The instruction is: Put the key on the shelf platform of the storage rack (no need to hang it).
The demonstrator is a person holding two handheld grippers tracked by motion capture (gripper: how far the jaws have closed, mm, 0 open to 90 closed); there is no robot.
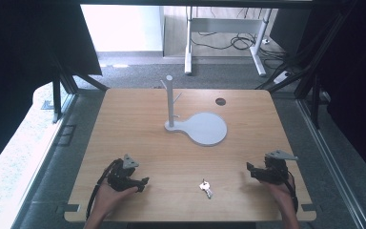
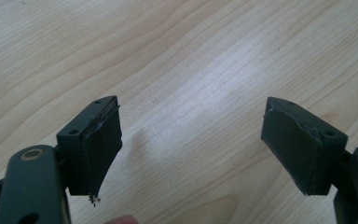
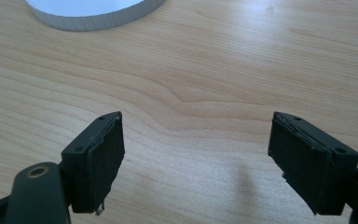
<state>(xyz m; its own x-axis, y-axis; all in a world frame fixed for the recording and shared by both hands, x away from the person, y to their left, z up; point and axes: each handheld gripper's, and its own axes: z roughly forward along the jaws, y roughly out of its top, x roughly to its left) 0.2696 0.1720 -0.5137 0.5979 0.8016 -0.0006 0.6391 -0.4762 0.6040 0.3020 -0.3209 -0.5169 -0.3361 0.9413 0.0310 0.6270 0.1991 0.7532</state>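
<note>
High view: keys (image 1: 205,188) between both hand-held grippers.

The stand (image 1: 171,102) sits on the bench (image 1: 138,124) behind centre. The keys (image 1: 205,187) lie near the front edge, between the left gripper (image 1: 144,183) and right gripper (image 1: 249,169).

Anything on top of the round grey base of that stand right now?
The stand's round base looks bare; the post rises from its narrow end. The keys lie apart on the table.
</note>
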